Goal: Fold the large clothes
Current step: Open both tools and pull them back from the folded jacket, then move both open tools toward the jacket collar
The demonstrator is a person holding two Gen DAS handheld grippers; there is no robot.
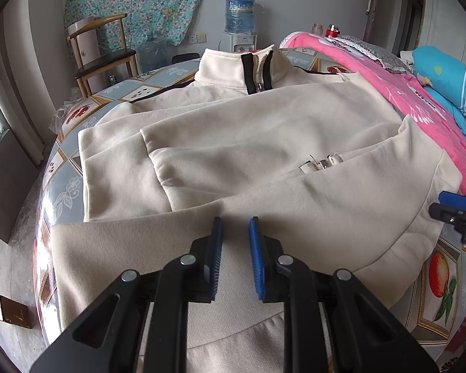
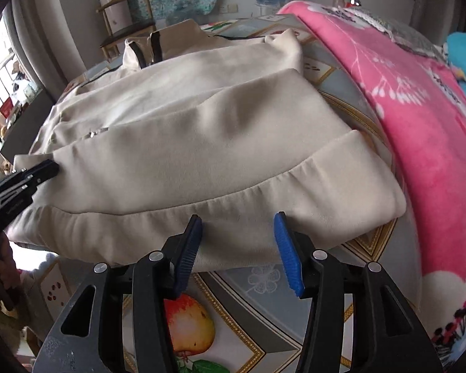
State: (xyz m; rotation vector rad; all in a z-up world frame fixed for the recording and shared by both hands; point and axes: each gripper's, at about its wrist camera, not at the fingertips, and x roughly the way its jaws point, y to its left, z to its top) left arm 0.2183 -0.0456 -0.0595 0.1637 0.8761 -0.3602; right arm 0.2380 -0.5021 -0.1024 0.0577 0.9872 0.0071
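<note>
- The left claw [image 1: 235,233] hangs over the near hem of the cream jacket [image 1: 264,143], its blue pads a narrow gap apart; I cannot tell if any cloth is pinched between them.
- The right claw [image 2: 237,230] stands at the jacket's [image 2: 202,143] hem band with its jaws about half spread, the pads at the edge of the cloth and not pressing on it.
- In the right wrist view the left claw [image 2: 46,168] touches the jacket's left side, a hand [image 2: 0,267] below it.
- In the left wrist view the right claw [image 1: 459,208] shows at the jacket's right edge.
- The jacket lies flat on the bench [image 1: 444,279], sleeves folded in across the body, zip collar [image 1: 258,71] at the far end.
- The bench wears a glossy cloth printed with fruit and flowers.
- A pink blanket [image 2: 419,118] lies just beside the jacket on the right.
- Beyond stand a wooden chair [image 1: 102,52], a water dispenser [image 1: 240,21] and a floral curtain [image 1: 133,3].
</note>
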